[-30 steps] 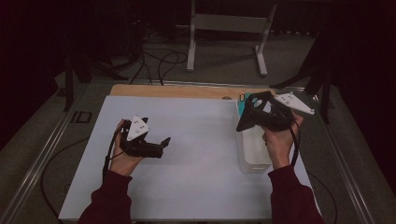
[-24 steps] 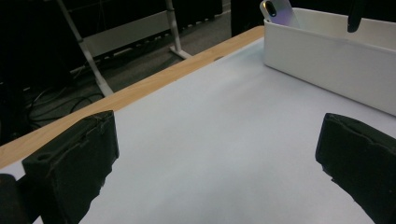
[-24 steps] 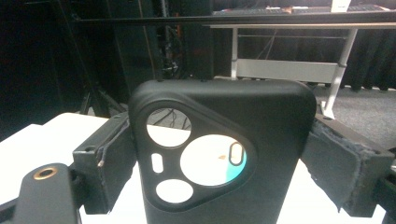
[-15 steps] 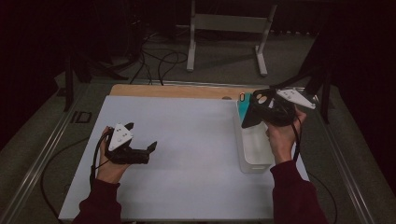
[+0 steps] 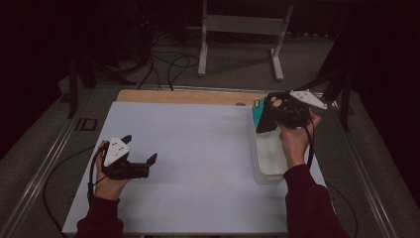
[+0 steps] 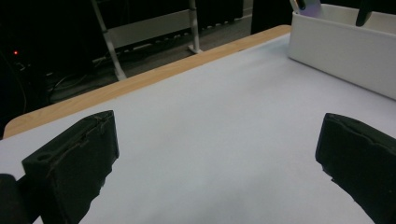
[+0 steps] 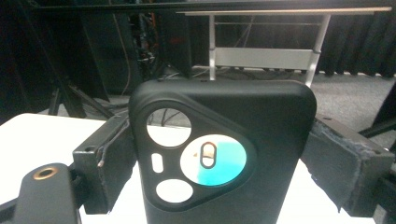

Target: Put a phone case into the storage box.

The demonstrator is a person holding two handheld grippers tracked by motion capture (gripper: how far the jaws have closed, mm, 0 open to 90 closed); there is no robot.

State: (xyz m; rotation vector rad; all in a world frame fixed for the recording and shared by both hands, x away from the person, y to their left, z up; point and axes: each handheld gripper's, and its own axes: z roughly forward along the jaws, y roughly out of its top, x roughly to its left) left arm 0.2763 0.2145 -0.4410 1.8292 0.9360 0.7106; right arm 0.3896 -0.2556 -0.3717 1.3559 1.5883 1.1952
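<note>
Item 1, table (image 5: 198, 163): a pale white work surface with a wooden strip (image 5: 183, 96) along its far edge. It is the base on which everything in front of me sits, and the left gripper view looks low across it.

Item 2, white bin (image 5: 267, 158): a rectangular open container at my right side of the table, long axis running away from me. In the left gripper view its side wall (image 6: 341, 53) stands at the upper right, well apart from my left tool.

Item 3, my right gripper (image 5: 265, 119): held up in my right hand (image 5: 294, 141) over the far end of the bin, jaws closed on the sides of a phone case. A grey three-cornered plate rides on top.

Item 4, my left gripper (image 5: 141, 148): held in my left hand (image 5: 109, 181) just above the near left part of the table, jaws spread wide with nothing between them; bare table shows in the gap in its own view (image 6: 219, 154). Well apart from the bin.

Item 5, black phone case (image 7: 219, 158): clamped upright between my right jaws, one pad against each long side. Camera cut-outs face the lens: round and oblong openings in a rounded triangular recess.

Item 6, teal object (image 5: 258, 111): a small teal piece at the bin's far end, just beside my right jaws; teal also shows through one cut-out of the case. I cannot tell what it is.
</note>
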